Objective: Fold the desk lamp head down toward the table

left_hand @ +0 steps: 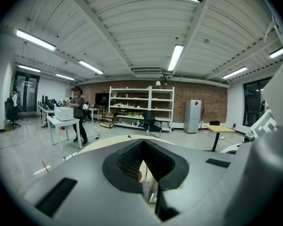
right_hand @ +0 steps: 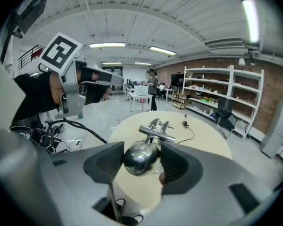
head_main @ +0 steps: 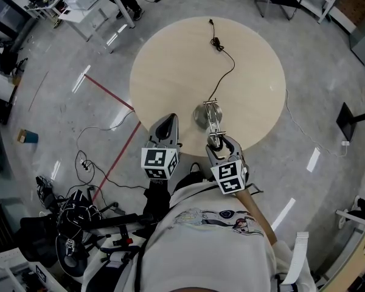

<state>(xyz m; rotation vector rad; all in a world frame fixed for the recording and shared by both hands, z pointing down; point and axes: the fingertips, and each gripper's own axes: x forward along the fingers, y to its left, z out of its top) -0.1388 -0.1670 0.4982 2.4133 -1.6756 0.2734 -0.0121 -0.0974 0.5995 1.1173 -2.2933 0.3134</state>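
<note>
My right gripper (head_main: pixel 218 143) is clamped on the desk lamp's head (right_hand: pixel 140 158), a shiny chrome dome. Its two dark pads press against either side of the dome. Just beyond the head, the lamp's chrome arm (right_hand: pixel 155 126) runs away from me, with a short crossbar at its joint.

From above, the lamp's round metal base (head_main: pixel 202 115) stands on the round pale-wood table (head_main: pixel 170 66), near the edge closest to me. The head sits over that near edge, held above the tabletop. A thin black cable (head_main: pixel 230 66) trails from the base across the table to a small dark plug near the far side.

My left gripper (head_main: pixel 169 121) hovers just to the left of the lamp base, over the table's near edge, touching nothing. Its jaws are drawn together at the tips with nothing between them.

Around the table is a glossy grey floor with a red tape line (head_main: pixel 112 93) and loose cables. Across the room, a person (right_hand: pixel 152 91) stands at a white desk, and shelving (right_hand: pixel 217 98) lines a brick wall.
</note>
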